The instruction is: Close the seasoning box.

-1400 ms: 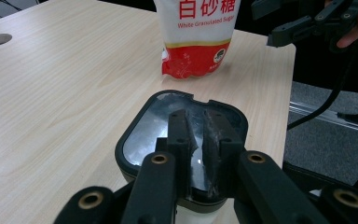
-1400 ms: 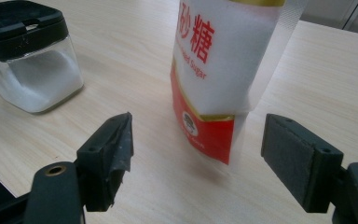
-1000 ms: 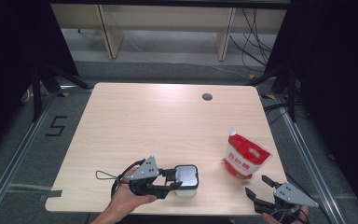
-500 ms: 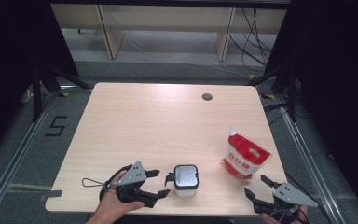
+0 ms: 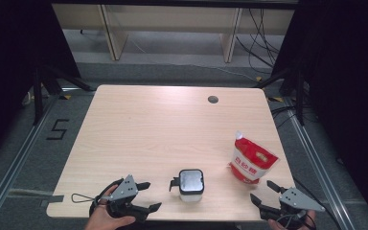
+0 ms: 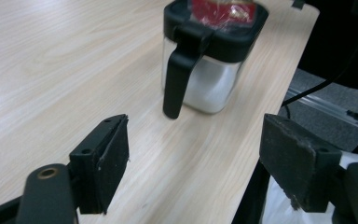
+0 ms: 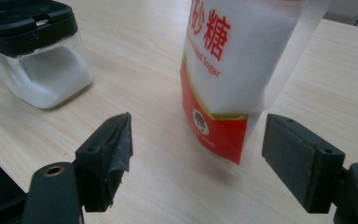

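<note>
Sugar jar (image 6: 208, 56): a square clear canister with a black lid and a black side handle, about half full of white sugar; it stands upright near the table's front edge, ahead of the left gripper's jaws and off to the left of the right gripper's jaws.
Jar handling: probably rigid and fairly weighty for its size; the clear walls look smooth and likely slippery, and could crack if knocked over.
Jar hold: the handle (image 6: 179, 70) faces the left gripper and looks like the surest place to pinch; failing that, across the flat walls just below the lid.
Sugar bag (image 7: 242, 70): a red and white stand-up pouch with a clear window showing white sugar, upright directly in front of the right gripper, between the lines of its two jaws but not touching them; well apart from the jar.
Bag handling: soft and yielding, likely to buckle if squeezed at the bulging middle; the flat upper part looks a firmer hold.
Left gripper (image 5: 146, 196): jaws spread wide, holding nothing, short of the jar.
Right gripper (image 5: 264, 191): jaws spread wide, holding nothing, just short of the bag.
Table (image 5: 163, 124): pale wood-grain top, bare beyond the two things.
</note>
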The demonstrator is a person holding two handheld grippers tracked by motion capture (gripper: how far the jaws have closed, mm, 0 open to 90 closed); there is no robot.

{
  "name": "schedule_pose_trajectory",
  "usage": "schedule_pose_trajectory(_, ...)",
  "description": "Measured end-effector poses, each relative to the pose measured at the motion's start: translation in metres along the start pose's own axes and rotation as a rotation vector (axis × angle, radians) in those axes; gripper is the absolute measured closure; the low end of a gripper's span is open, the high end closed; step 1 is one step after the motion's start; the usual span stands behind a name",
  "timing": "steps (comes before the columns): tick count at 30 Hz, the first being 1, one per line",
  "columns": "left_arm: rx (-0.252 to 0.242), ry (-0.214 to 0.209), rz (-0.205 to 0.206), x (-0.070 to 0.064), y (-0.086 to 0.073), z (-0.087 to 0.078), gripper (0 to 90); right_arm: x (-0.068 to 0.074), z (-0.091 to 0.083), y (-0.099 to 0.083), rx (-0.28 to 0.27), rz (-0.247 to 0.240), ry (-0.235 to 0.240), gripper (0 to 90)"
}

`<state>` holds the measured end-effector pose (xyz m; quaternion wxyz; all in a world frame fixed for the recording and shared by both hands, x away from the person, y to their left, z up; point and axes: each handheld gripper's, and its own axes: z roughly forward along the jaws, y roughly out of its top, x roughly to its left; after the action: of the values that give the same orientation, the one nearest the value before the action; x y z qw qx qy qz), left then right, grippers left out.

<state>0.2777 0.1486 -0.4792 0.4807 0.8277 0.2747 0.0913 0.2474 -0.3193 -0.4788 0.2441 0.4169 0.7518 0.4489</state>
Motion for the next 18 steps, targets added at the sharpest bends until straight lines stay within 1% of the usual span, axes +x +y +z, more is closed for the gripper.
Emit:
schedule_pose_trajectory(1,0.012,0.012,0.029,0.002,0.000,-0.001,23.8,-0.003,0.001,0.000,-0.007,-0.030,0.006,25.2)
schedule_pose_trajectory(2,0.015,0.025,0.003,0.000,-0.003,-0.001,23.8,-0.003,0.001,0.000,-0.004,-0.029,0.008,24.9)
schedule_pose_trajectory(3,0.025,0.034,0.017,0.001,-0.004,-0.001,23.7,-0.001,0.001,0.000,0.006,-0.012,0.005,24.5)
schedule_pose_trajectory(4,0.034,0.036,0.035,0.002,-0.006,-0.001,23.6,-0.002,0.002,0.000,0.006,-0.035,0.013,24.3)
schedule_pose_trajectory(5,0.036,0.038,0.006,0.001,-0.009,-0.001,23.6,-0.002,0.003,0.000,0.016,-0.028,0.021,23.7)
schedule_pose_trajectory(6,0.025,0.040,-0.001,0.000,-0.010,0.000,23.6,-0.002,0.004,-0.001,0.016,-0.025,0.029,23.1)
schedule_pose_trajectory(7,0.033,0.040,0.022,0.001,-0.012,-0.001,23.6,-0.001,0.005,-0.001,0.024,-0.022,0.027,22.3)
schedule_pose_trajectory(8,0.040,0.047,0.019,0.000,-0.013,-0.001,23.6,-0.002,0.005,-0.001,0.026,-0.039,0.025,21.5)
schedule_pose_trajectory(9,0.048,0.068,0.019,-0.001,-0.015,-0.001,23.5,-0.002,0.006,-0.001,0.023,-0.024,0.024,21.2)
schedule_pose_trajectory(10,0.051,0.076,0.024,-0.001,-0.016,-0.001,23.6,-0.001,0.006,-0.002,0.038,-0.018,0.030,21.2)
schedule_pose_trajectory(11,0.051,0.077,0.016,-0.001,-0.017,-0.002,23.6,0.001,0.005,-0.002,0.052,-0.004,0.024,21.1)
schedule_pose_trajectory(12,0.051,0.084,0.021,0.000,-0.018,-0.003,23.6,-0.002,0.006,-0.002,0.047,-0.035,0.026,21.1)
schedule_pose_trajectory(13,0.060,0.083,0.028,0.002,-0.017,-0.004,23.6,-0.002,0.007,-0.002,0.045,-0.033,0.033,21.0)
schedule_pose_trajectory(14,0.048,0.083,0.009,0.001,-0.018,-0.003,23.6,-0.002,0.007,-0.002,0.047,-0.033,0.037,20.8)
schedule_pose_trajectory(15,0.055,0.084,0.014,0.002,-0.018,-0.003,23.6,-0.001,0.007,-0.002,0.049,-0.025,0.037,20.7)
schedule_pose_trajectory(16,0.064,0.095,0.020,0.003,-0.018,-0.003,23.6,-0.002,0.007,-0.002,0.045,-0.034,0.029,20.7)
schedule_pose_trajectory(17,0.049,0.077,0.023,0.004,-0.018,-0.002,23.6,-0.002,0.007,-0.002,0.052,-0.037,0.028,20.6)
schedule_pose_trajectory(18,0.054,0.070,0.022,0.004,-0.018,-0.002,23.5,-0.001,0.007,-0.003,0.061,-0.029,0.035,20.5)
